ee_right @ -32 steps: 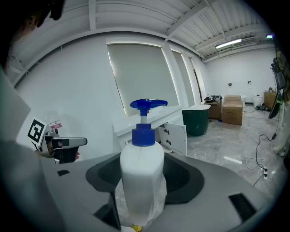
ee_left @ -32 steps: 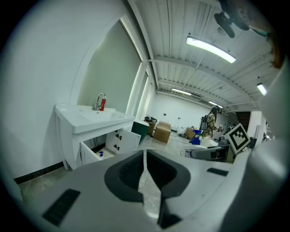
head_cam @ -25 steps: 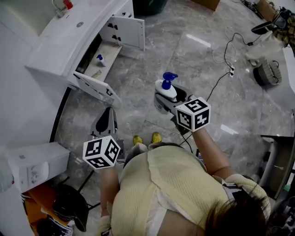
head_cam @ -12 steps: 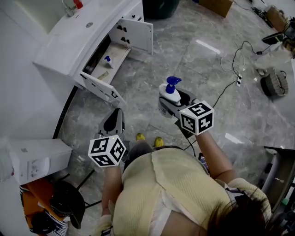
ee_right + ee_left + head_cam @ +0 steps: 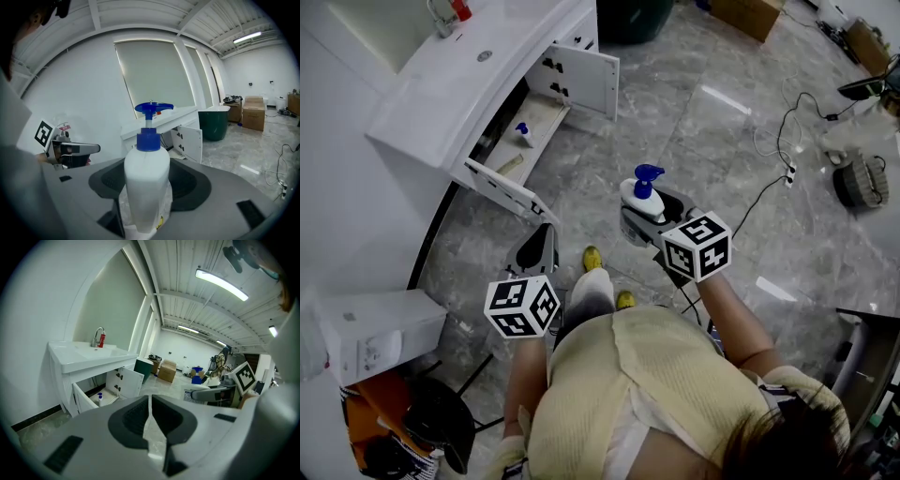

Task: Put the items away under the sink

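Left gripper point(image 5: 539, 246): held low in front of the person, pointed toward the vanity; its fingers point(image 5: 133, 420) are pressed together with only a thin seam between them and nothing in them.
Right gripper point(image 5: 639, 211): held out beside the left one, a little further forward; its fingers point(image 5: 187, 185) are clamped on the lower body of the pump bottle point(image 5: 146, 173).
Pump bottle: white with a blue pump head, upright in the right fingers, above the grey marble floor point(image 5: 675, 122) and well apart from the cabinet.
Yellow shoe point(image 5: 592, 258): on the floor between the two grippers.
Sink cabinet point(image 5: 539, 112): under the white sink point(image 5: 469, 75), both doors swung open.
Small bottle point(image 5: 523, 134): white with a blue cap, standing on the cabinet's bottom shelf.
Faucet point(image 5: 98, 337): on the sink top, with a red part on it.
Green bin point(image 5: 143, 367): on the floor beyond the cabinet.
Cardboard box point(image 5: 166, 371): on the floor just past the bin.
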Action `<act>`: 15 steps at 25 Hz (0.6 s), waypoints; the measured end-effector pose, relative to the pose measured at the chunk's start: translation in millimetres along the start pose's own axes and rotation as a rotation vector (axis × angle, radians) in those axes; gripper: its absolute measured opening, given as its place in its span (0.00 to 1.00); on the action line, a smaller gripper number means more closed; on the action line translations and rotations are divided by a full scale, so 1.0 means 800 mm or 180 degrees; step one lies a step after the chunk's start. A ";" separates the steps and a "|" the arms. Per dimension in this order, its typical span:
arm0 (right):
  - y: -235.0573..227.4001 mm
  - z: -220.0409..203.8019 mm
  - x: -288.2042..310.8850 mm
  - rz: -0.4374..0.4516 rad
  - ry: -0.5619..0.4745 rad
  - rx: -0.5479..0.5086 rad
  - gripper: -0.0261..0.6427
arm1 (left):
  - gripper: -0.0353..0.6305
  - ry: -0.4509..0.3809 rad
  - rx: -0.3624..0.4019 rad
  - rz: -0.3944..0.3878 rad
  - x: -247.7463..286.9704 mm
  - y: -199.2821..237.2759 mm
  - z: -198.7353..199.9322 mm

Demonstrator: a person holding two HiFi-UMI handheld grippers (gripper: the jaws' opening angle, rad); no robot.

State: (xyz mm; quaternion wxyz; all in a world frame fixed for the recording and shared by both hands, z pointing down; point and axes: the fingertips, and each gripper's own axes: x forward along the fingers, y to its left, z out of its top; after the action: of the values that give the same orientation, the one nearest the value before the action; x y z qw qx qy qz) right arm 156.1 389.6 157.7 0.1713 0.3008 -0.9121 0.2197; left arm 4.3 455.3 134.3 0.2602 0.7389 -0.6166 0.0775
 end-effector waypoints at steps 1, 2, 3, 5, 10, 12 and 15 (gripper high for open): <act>-0.004 0.004 0.007 -0.0002 0.0009 0.0003 0.44 | 0.14 0.0019 0.0001 -0.0005 0.008 0.004 0.003; -0.007 0.009 0.015 0.0000 0.0020 0.0005 0.44 | 0.14 0.0037 0.0004 -0.0009 0.017 0.009 0.007; -0.011 0.014 0.023 0.0005 0.0032 0.0006 0.44 | 0.14 0.0056 0.0007 -0.0014 0.026 0.014 0.011; -0.018 0.023 0.040 0.0007 0.0064 0.0005 0.44 | 0.14 0.0099 0.0008 -0.0026 0.043 0.023 0.018; -0.031 0.038 0.080 -0.0013 0.0141 0.0066 0.44 | 0.14 0.0188 -0.0012 -0.0072 0.079 0.049 0.035; -0.035 0.044 0.096 -0.0017 0.0169 0.0069 0.44 | 0.14 0.0217 -0.0031 -0.0086 0.092 0.062 0.041; -0.041 0.053 0.121 -0.0033 0.0214 0.0066 0.44 | 0.14 0.0266 -0.0060 -0.0112 0.111 0.078 0.047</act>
State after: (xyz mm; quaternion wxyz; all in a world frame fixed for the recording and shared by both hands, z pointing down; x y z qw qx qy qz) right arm 95.3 298.5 175.1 0.1999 0.2997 -0.9019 0.2383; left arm -42.9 353.2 158.9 0.2939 0.7433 -0.5929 0.0979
